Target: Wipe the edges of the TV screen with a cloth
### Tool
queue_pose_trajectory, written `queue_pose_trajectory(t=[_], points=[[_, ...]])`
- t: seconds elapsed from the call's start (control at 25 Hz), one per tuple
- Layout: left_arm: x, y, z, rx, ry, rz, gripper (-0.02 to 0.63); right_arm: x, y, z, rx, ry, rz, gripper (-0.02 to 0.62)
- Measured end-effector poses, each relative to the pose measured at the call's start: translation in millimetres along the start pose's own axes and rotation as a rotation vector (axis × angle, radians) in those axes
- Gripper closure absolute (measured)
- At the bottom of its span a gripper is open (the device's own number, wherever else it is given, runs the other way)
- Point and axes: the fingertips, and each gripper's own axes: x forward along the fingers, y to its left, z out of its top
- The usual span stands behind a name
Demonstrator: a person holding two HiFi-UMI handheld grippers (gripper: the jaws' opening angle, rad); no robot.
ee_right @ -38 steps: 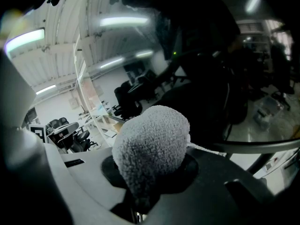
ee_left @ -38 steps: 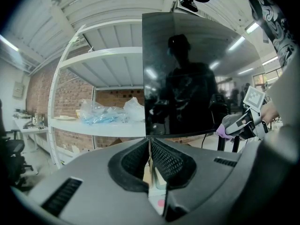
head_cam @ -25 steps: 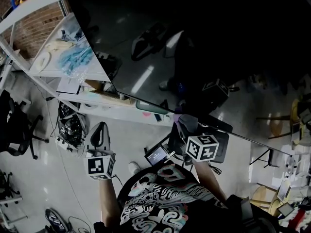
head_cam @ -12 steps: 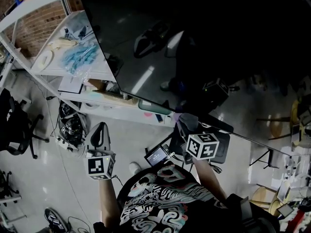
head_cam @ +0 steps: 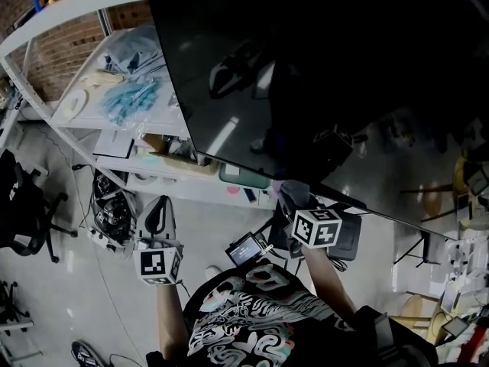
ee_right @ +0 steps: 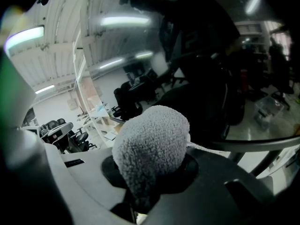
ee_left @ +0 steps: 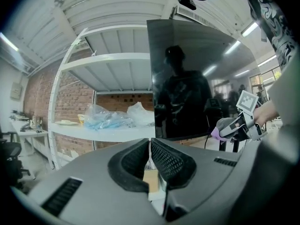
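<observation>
Left gripper [ee_left: 150,159]: smooth grey moulded shell that widens behind the jaws, with a dark slotted vent on each side of them.
Left pads [ee_left: 171,162]: black and rounded, with a fine grid texture on the inner faces.
Left marker cube [head_cam: 158,264]: white, set behind the jaws, with a black square code on each visible face.
Right gripper [head_cam: 294,199]: dark grey shell with a black round recess around the jaws.
Right marker cube [head_cam: 316,228]: white, set behind the jaws, with black square codes.
Shirt [head_cam: 252,319]: black with a white swirling print and touches of red and teal.
Sleeve [ee_left: 274,27]: black with the same pale swirls.
</observation>
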Motion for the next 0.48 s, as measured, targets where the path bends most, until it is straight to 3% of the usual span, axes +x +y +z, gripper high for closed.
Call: queue_pose_trajectory(t=[0.2,0.48], points=[[-8,9,-11,0.036,0.058,-0.041,0.577,3,4,3,0.020,-0.014,-0.019,0.480],[-22,21,-17,0.033,0.062,-0.073,0.577,6,9,4,0.029,-0.033,-0.043,0.480]])
